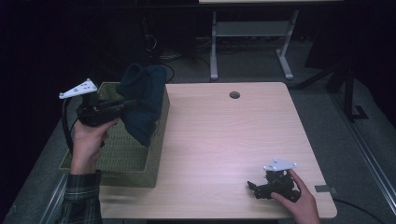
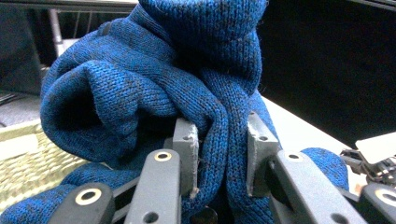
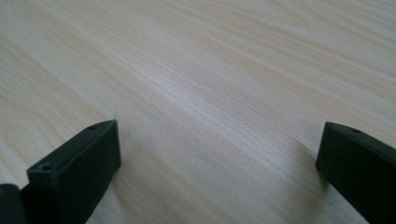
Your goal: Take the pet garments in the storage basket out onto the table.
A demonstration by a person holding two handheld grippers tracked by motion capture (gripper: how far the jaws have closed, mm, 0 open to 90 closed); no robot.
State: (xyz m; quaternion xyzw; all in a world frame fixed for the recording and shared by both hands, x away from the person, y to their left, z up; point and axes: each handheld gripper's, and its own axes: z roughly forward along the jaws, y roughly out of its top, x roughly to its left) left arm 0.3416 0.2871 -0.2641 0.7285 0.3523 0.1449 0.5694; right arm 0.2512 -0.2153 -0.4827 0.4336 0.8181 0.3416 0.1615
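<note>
Blue knit garment (image 2: 154,93) is pinched in left gripper (image 1: 128,103) above the woven basket (image 1: 126,158); right gripper (image 1: 254,188) is parked wide open, well right of basket; thin fold could slip, snagging the rim.

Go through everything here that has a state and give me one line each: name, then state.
Left gripper: shut on the blue knit cloth, held up above the basket.
Blue knit cloth: bunched, hanging over the basket's rim.
Woven basket: upright, open-topped, on the table's left edge.
Right gripper: jaws wide open, holding nothing, low over the table.
</note>
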